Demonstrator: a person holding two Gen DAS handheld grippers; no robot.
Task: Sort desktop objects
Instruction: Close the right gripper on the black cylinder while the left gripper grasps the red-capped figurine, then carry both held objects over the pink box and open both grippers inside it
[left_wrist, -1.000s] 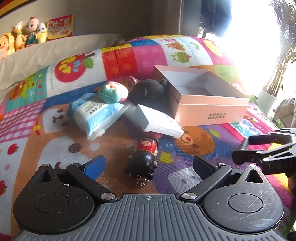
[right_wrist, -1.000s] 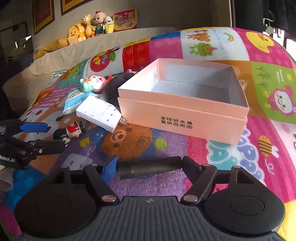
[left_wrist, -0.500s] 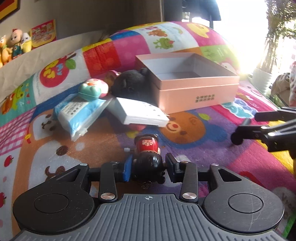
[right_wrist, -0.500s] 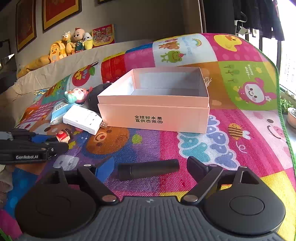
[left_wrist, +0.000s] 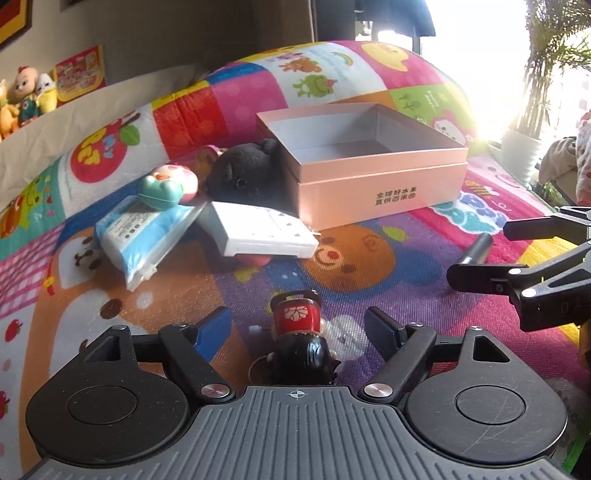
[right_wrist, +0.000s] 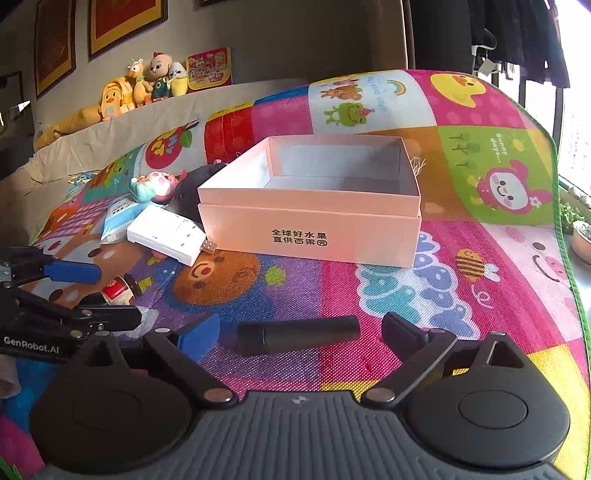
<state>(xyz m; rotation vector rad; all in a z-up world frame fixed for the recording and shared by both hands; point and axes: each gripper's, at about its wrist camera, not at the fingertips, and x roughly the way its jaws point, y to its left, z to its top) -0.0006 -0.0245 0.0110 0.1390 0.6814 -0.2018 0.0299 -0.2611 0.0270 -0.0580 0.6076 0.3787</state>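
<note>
An open pink box (left_wrist: 369, 177) (right_wrist: 310, 218) stands on the colourful play mat. A small red-and-black doll (left_wrist: 299, 332) lies on the mat between the fingers of my left gripper (left_wrist: 297, 328), which is open around it without touching. A black cylinder (right_wrist: 297, 334) lies crosswise between the fingers of my right gripper (right_wrist: 299, 332), which is open. The cylinder's end shows in the left wrist view (left_wrist: 476, 251), and the doll in the right wrist view (right_wrist: 118, 290).
Left of the box lie a white power strip (left_wrist: 258, 230), a blue tissue pack (left_wrist: 144, 232), a green-and-pink toy (left_wrist: 166, 186) and a dark plush (left_wrist: 247, 173). Plush toys (right_wrist: 147, 85) sit on the back ledge. A potted plant (left_wrist: 521, 147) stands at right.
My left gripper closed on the doll half a second ago and has opened again; the doll lies on the mat. My right gripper let go of the cylinder and stays open over it.
</note>
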